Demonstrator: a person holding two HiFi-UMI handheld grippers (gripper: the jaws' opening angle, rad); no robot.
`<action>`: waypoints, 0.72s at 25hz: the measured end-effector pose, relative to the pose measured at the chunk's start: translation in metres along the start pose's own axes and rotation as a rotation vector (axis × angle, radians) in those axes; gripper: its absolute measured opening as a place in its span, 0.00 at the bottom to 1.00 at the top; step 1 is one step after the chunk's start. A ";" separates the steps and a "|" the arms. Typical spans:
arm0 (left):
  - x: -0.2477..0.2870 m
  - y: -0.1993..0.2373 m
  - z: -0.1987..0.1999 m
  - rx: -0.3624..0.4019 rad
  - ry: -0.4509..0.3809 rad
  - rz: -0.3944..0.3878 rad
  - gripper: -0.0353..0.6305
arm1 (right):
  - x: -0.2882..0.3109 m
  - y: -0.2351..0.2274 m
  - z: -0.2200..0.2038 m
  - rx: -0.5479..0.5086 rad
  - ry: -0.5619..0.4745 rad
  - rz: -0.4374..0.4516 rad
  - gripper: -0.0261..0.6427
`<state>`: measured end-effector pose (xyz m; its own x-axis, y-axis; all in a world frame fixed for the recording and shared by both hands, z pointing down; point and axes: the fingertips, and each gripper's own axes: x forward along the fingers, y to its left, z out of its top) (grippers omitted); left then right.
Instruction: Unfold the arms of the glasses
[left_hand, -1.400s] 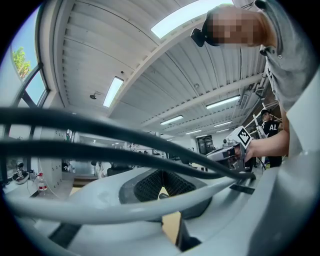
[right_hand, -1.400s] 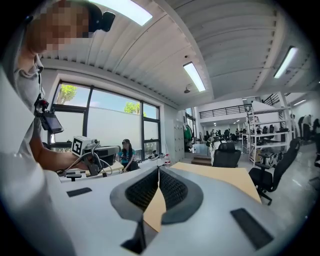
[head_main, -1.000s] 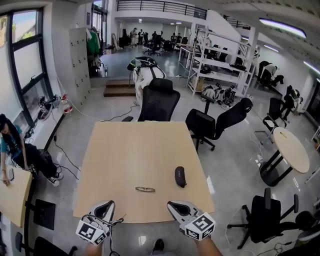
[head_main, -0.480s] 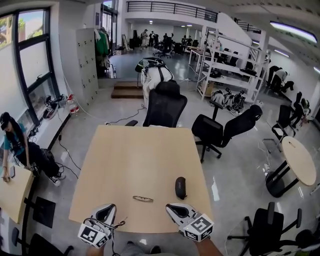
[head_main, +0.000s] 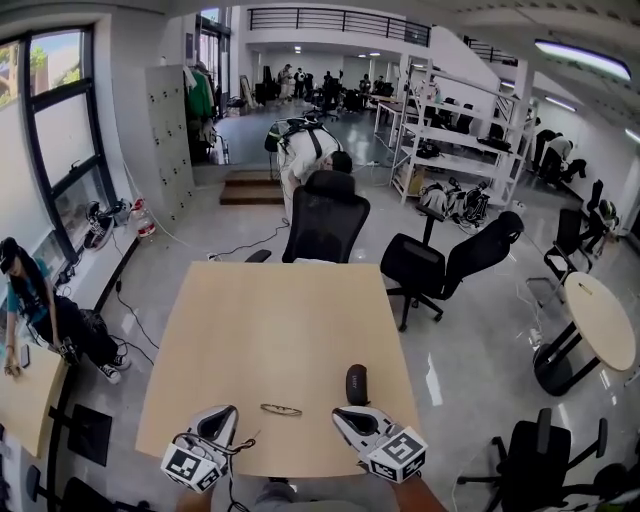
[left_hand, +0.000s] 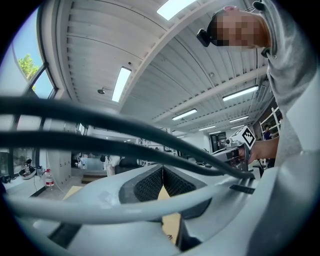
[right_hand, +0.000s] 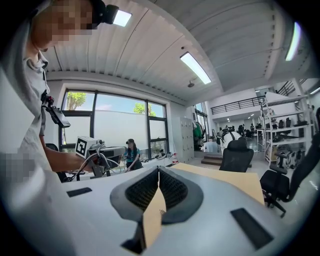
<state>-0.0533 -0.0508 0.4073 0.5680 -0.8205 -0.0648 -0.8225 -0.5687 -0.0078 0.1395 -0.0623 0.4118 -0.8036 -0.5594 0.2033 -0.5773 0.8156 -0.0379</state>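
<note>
Room: wide open workshop with a shiny grey floor (head_main: 470, 340), tall windows (head_main: 60, 120) on the left wall and white shelving (head_main: 450, 130) at the back. We look down on a pale wooden worktop (head_main: 270, 320).
Far left: a person (head_main: 30, 300) sits low by the windows, next to a second pale desk (head_main: 25, 390).
Left gripper: we hold the left gripper (head_main: 225, 412) over the worktop close to its near edge, towards the near left corner. In its own view the ribbed pads (left_hand: 145, 184) are pressed together at the tips with nothing between them, and dark cables (left_hand: 86, 141) cross in front.
Glasses: the glasses (head_main: 281, 409) lie flat on the worktop by the near edge, about midway along it. They sit between our two grippers and touch neither. They are too small for us to tell how the arms sit.
Far edge: a black office chair (head_main: 322, 215) stands at the middle of the far edge.
Case: a dark case (head_main: 356, 384) lies right of the glasses, apart from them and just beyond the right gripper.
Right gripper: we hold the right gripper (head_main: 342, 414) over the near edge, right of the middle. Its pads (right_hand: 173, 190) meet at the tips and pinch nothing.
Far right: another black chair (head_main: 440, 255) stands off the far right corner, with a round table (head_main: 600, 320) farther right.
</note>
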 end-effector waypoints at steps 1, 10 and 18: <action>0.003 -0.001 0.001 0.003 0.001 -0.006 0.06 | 0.000 -0.001 0.000 0.001 -0.001 0.000 0.05; 0.024 -0.009 -0.002 0.021 0.035 -0.038 0.06 | 0.001 -0.017 -0.009 0.035 -0.013 -0.003 0.05; 0.025 -0.002 -0.012 0.012 0.053 -0.033 0.06 | 0.010 -0.017 -0.014 0.045 0.000 0.003 0.05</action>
<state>-0.0372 -0.0705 0.4173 0.5951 -0.8035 -0.0117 -0.8036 -0.5949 -0.0208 0.1434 -0.0801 0.4285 -0.8051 -0.5571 0.2035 -0.5811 0.8096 -0.0828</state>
